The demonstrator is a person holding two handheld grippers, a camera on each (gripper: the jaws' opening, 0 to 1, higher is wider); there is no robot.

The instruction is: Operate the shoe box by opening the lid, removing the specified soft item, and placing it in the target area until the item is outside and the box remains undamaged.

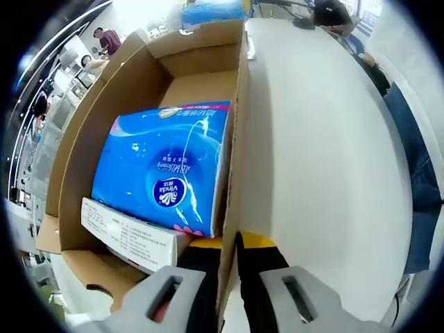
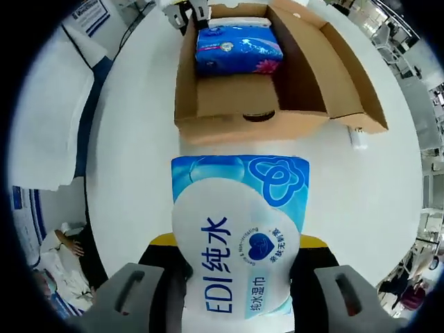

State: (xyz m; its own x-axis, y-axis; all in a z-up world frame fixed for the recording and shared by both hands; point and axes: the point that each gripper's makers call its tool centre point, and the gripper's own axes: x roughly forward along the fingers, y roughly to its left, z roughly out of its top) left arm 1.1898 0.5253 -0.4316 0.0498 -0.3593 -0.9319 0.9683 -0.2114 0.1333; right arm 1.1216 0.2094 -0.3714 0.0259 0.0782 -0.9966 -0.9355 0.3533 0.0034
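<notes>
wet-wipe pack (image 2: 239,239) clamped btwn right gripper (image 2: 236,291) jaws, outside box (image 2: 229,114).

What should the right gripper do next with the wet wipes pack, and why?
Probably lower the wet wipes pack onto the white table and release: the right gripper holds it already outside the open cardboard box, while the left gripper straddles the box wall.

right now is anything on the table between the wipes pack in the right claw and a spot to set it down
Nothing visible. The right claw holds the blue-and-white wet-wipes pack outside the open brown cardboard box, and the bare white table lies directly around it. The box sits just beyond.
</notes>
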